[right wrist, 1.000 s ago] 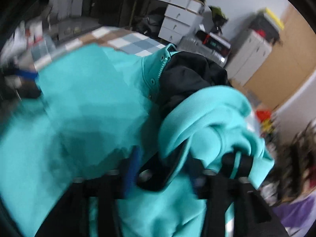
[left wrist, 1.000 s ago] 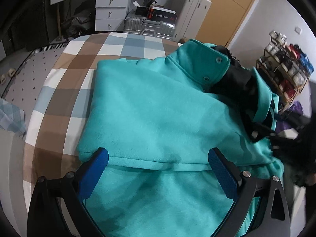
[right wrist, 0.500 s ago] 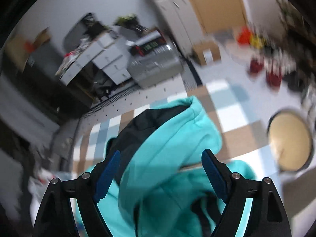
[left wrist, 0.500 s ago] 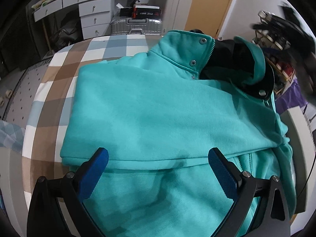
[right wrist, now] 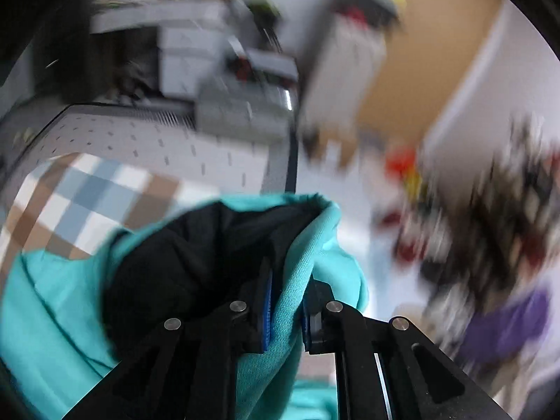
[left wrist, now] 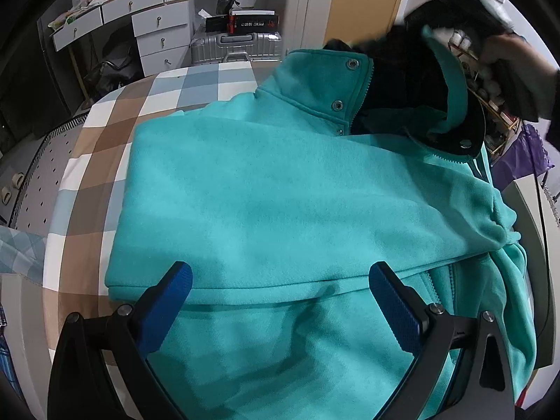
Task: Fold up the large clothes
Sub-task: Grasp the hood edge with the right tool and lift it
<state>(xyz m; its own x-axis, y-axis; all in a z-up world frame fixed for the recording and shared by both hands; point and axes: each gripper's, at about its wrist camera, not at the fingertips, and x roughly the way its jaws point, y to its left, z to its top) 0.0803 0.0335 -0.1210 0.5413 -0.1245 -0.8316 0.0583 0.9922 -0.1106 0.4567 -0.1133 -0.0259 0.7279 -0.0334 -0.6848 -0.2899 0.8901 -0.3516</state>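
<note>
surroundings: suitcase (left wrist: 238,47), drawers (left wrist: 154,31) behind checked table (left wrist: 105,140) | teal jacket (left wrist: 280,192) sleeve folded across | left gripper (left wrist: 280,301) jaws apart | right gripper (right wrist: 285,301) jaws just closed, clamped on hood (right wrist: 308,245)

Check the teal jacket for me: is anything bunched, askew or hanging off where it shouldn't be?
Mostly tidy. The teal jacket lies folded flat, but its hood is lifted, showing black lining, pinched in the right gripper, whose jaws have just been closing. The cuff bunches near the right edge of the checked cloth.

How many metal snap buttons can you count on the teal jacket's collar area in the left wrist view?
4: three down the teal jacket collar's front edge, one on the black-lined flap. Folds may hide others.
</note>
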